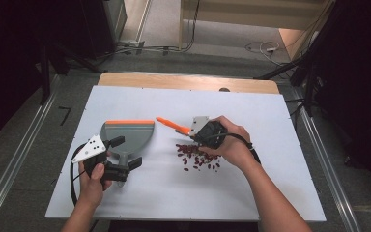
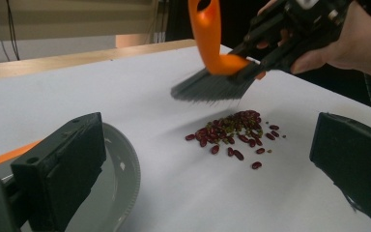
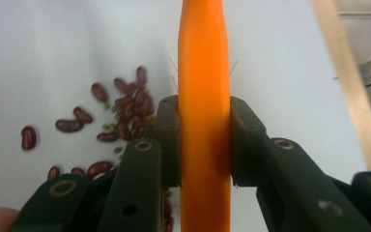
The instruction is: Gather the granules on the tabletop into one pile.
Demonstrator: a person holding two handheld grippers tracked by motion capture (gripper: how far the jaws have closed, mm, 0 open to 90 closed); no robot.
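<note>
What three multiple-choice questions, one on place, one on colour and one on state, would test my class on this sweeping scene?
1. Where do the beans lie?
A. In the dustpan
B. On the white table, right of the dustpan
C. On the floor

2. What colour is the brush handle?
A. Orange
B. Blue
C. Green

3. How do the right tongs stand?
A. Wide open, holding nothing
B. Shut on the brush handle
C. Shut on a bean

Answers: 1 B, the high view shows the pile on the bare table, apart from the grey dustpan. 2 A, the brush has an orange handle above dark bristles. 3 B, in the right gripper view the right tongs press on the handle from both sides.
</note>
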